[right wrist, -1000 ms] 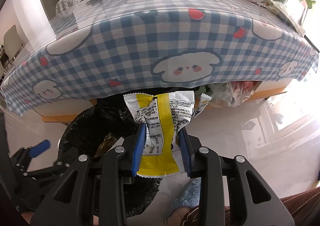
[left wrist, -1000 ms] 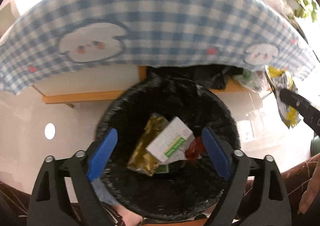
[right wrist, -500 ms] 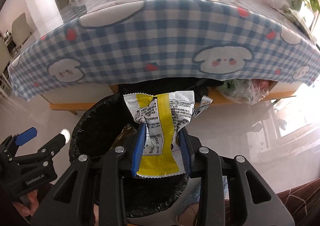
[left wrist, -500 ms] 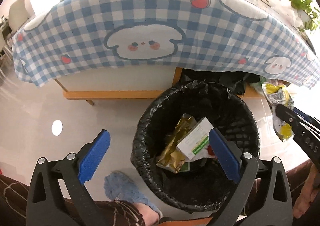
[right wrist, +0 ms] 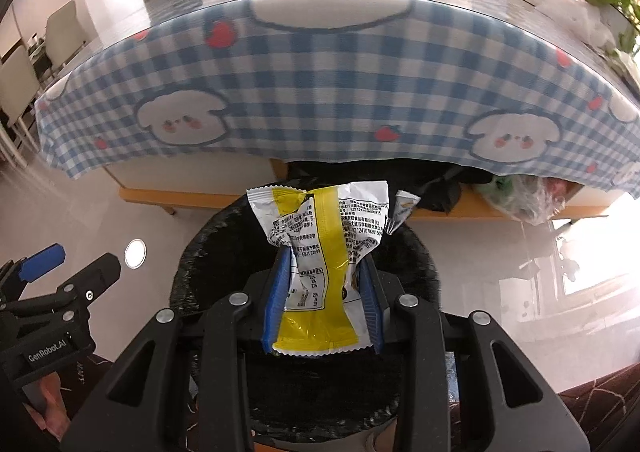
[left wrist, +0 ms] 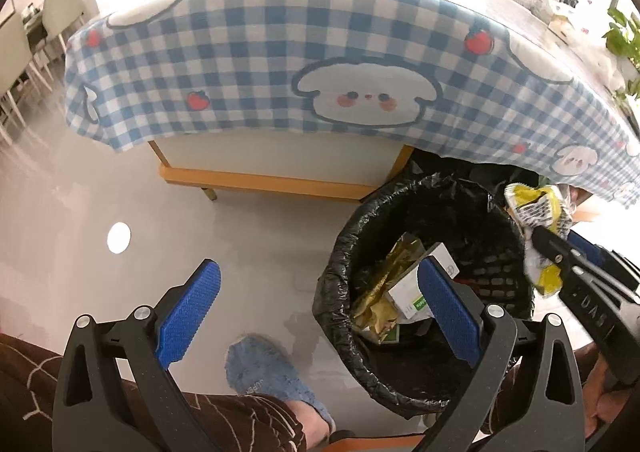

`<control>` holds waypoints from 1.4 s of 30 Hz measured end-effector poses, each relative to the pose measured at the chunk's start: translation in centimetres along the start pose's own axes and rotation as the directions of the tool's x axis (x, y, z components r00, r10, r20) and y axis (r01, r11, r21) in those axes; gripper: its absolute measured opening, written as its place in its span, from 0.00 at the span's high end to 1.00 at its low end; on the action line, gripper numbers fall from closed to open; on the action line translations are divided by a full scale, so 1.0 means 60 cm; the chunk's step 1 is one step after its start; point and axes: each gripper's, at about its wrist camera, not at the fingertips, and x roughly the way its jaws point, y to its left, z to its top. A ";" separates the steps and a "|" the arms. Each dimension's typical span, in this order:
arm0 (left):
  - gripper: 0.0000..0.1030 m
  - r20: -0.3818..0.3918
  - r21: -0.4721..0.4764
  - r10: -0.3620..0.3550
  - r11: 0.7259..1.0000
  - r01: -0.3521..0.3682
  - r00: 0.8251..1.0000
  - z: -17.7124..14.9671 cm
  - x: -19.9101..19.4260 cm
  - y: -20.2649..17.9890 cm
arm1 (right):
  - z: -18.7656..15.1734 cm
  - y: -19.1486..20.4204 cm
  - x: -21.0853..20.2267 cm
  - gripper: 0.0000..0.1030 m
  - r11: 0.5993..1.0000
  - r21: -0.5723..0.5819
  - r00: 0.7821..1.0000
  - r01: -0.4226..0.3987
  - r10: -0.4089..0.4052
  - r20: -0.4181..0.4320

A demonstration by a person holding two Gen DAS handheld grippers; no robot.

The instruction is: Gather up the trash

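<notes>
Your right gripper [right wrist: 322, 294] is opening its jaws around the yellow snack wrapper [right wrist: 320, 248] above the black-lined trash bin [right wrist: 192, 252], so the light wrapper may cling or drift past the rim, while your left gripper [left wrist: 316, 312] hangs spread and empty.

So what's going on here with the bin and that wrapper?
A person is clearing trash with a handheld gripper in each hand. The right gripper holds a crumpled yellow and white snack wrapper over the black-lined trash bin beside the checked-cloth table, and its jaws are opening with the wrapper between them. The left gripper is wide open and empty, off to the side of the bin. A gold wrapper and a small box already lie in the bin.
</notes>
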 end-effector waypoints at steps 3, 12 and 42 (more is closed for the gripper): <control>0.06 -0.003 0.008 -0.006 1.000 0.006 1.000 0.001 0.001 -0.003 | -0.003 0.007 0.001 0.60 1.000 -0.017 1.000 0.003 -0.003 0.004; 0.06 0.014 0.015 -0.011 1.000 0.011 1.000 0.010 -0.008 -0.019 | 0.003 -0.017 -0.011 0.33 1.000 -0.008 1.000 -0.008 0.008 0.021; 0.06 0.196 0.154 -0.155 0.980 0.126 0.968 0.049 -0.228 -0.113 | 0.033 -0.099 -0.271 0.08 0.997 0.044 0.964 0.056 -0.065 0.257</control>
